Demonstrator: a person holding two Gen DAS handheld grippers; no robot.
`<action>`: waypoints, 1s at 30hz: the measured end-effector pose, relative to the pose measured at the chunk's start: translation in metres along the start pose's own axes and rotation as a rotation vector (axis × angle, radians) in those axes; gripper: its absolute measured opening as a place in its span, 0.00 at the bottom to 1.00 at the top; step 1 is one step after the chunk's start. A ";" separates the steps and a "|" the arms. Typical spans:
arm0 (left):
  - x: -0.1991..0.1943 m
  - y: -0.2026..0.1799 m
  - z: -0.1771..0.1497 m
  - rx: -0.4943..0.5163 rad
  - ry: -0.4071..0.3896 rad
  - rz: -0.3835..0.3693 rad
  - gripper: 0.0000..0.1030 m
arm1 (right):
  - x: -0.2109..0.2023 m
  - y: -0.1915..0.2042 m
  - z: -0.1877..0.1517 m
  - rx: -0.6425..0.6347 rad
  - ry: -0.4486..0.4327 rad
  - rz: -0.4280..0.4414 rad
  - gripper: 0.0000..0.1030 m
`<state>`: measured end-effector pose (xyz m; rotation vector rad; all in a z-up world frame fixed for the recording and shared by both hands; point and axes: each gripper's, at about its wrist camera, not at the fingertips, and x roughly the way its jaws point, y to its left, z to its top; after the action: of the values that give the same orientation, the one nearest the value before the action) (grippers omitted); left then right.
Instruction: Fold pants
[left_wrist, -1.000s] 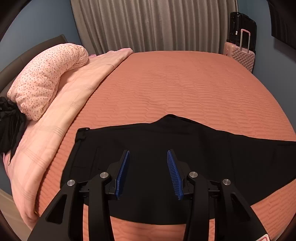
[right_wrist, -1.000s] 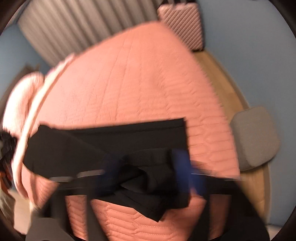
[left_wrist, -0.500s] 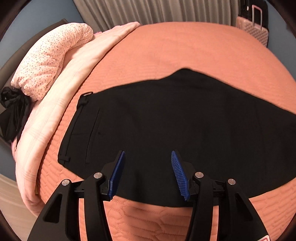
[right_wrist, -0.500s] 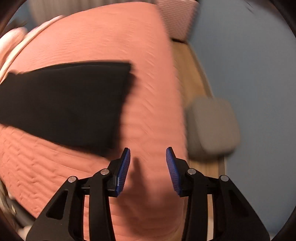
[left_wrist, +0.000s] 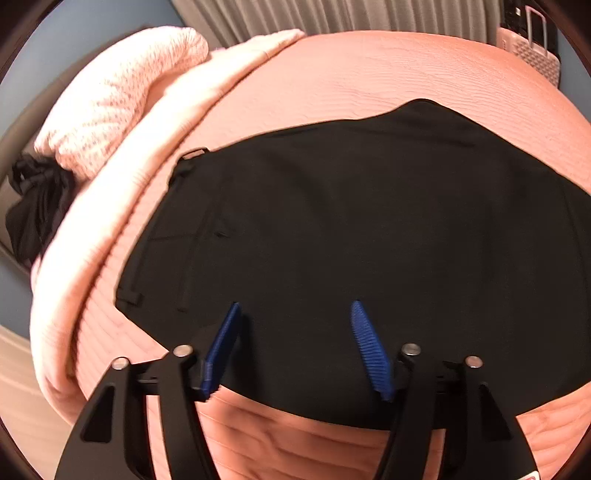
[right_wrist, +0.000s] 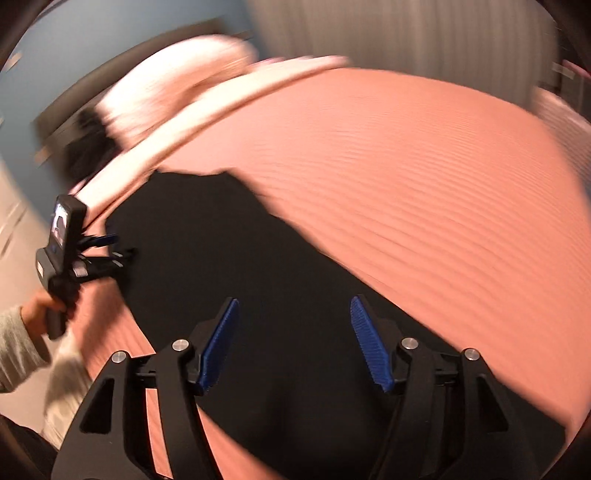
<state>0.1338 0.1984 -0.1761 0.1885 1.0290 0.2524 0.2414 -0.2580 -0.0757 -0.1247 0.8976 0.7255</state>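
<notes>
Black pants (left_wrist: 351, 229) lie flat on the salmon quilted bed (left_wrist: 388, 81), waistband at the left, legs running off to the right. My left gripper (left_wrist: 295, 321) is open and empty, hovering over the near edge of the pants by the waist. My right gripper (right_wrist: 293, 317) is open and empty above the pants (right_wrist: 236, 280), looking along them toward the waist. The right wrist view is blurred. The left gripper also shows there (right_wrist: 107, 247) at the left, held in a hand over the waist end.
A floral pink pillow (left_wrist: 122, 96) and a folded pale pink blanket (left_wrist: 122, 192) lie along the bed's left side, with a black garment (left_wrist: 37, 206) beside them. A pink suitcase (left_wrist: 528, 55) stands at the far right before grey curtains (left_wrist: 332, 14).
My right gripper let go of the bunched pant leg, swung right past the bed's edge, then back left over the pants. My left gripper rose and tilted down over the waist.
</notes>
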 end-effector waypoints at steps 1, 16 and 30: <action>0.002 0.004 0.000 0.016 -0.012 0.008 0.61 | 0.030 0.015 0.023 -0.047 0.020 0.015 0.59; 0.040 0.109 0.020 -0.031 -0.111 0.032 0.70 | 0.221 0.026 0.150 -0.047 0.143 0.034 0.32; 0.043 0.170 -0.032 -0.203 -0.046 0.021 0.69 | 0.185 0.152 0.176 -0.313 0.116 0.103 0.43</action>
<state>0.1072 0.3745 -0.1810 0.0206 0.9500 0.3679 0.3392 0.0228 -0.0742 -0.4039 0.9005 0.9601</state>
